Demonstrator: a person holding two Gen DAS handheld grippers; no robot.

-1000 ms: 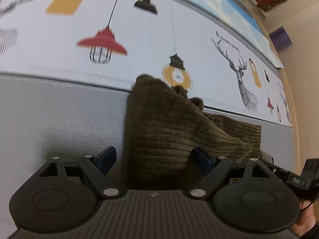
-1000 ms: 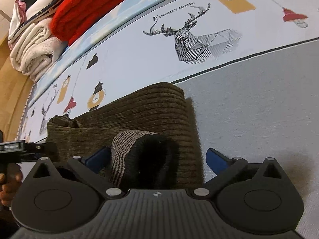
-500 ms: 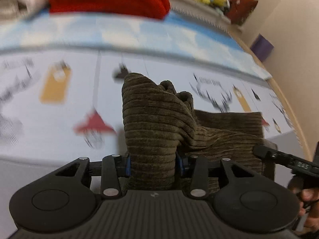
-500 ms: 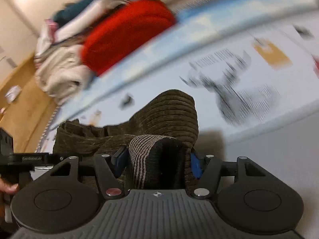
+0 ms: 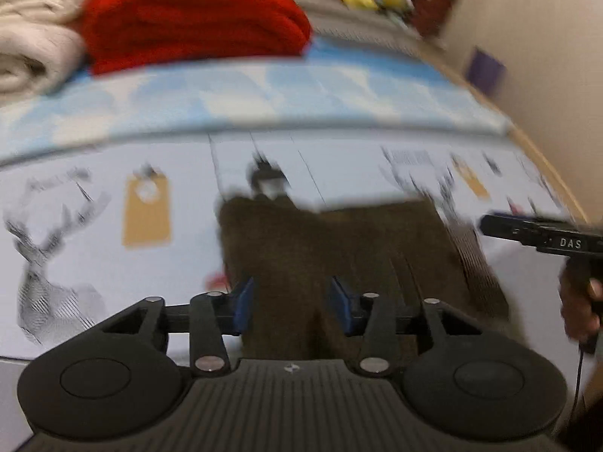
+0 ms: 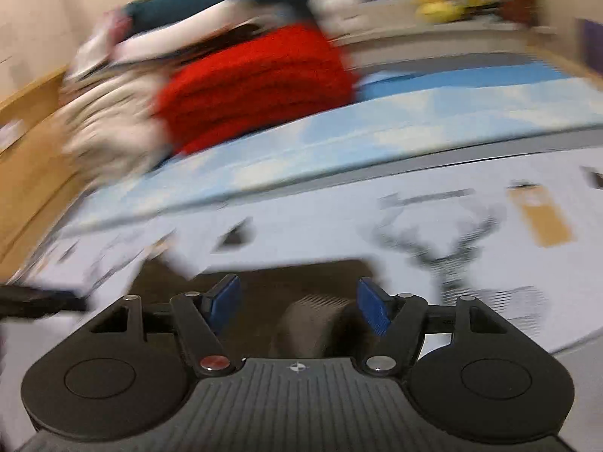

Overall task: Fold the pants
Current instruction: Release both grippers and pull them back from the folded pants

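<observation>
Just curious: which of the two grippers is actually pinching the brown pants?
The left gripper: its blue pads press on the pants. The right gripper has just been opening its jaws; its pads stand clear of the cuff.

- Motion blur is smearing the red blanket [image 6: 260, 86] and the shelf items.
- The left gripper [image 5: 290, 303] body is hiding the near end of the pants [image 5: 339, 248].
- The frame edge is cutting off the person's hand [image 5: 578, 301].
</observation>
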